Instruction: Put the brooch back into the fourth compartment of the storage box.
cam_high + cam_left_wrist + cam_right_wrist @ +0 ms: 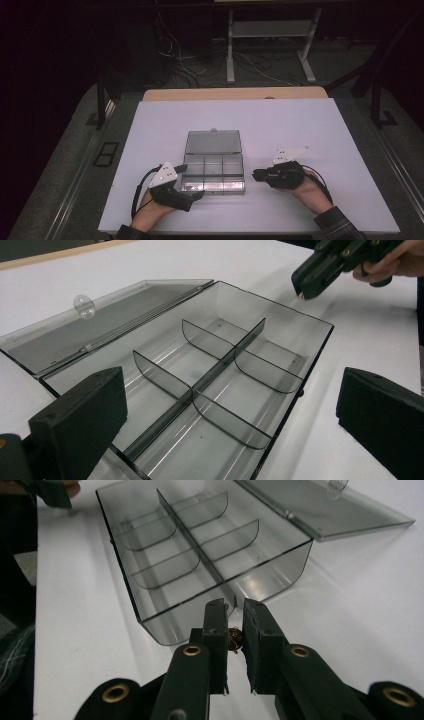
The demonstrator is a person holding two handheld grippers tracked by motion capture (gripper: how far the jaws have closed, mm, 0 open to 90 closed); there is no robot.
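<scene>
The right gripper [235, 630] has its jaws drawn close together on a small dark, reddish-brown piece [234, 639] pinched between the pads; what the piece is cannot be told. In the high view this gripper [256, 175] lies nearly level, its tips pointing left toward the right end of the box [214, 172], just beside it but not touching. The right hand [305, 187] wraps the gripper body from behind, with the forearm coming in from the near right corner in a plaid sleeve [336, 225].

The left gripper [230, 405] stands with its jaws wide apart and nothing between them. In the high view it [199, 195] sits at the near left corner of the box, tips pointing right along the near wall. The left hand [152, 202] holds it from the near side, wrist low on the table [320, 130].

The box is clear and smoky grey, split by dividers into six compartments, all bare. Its lid [214, 141] lies open flat on the far side.
</scene>
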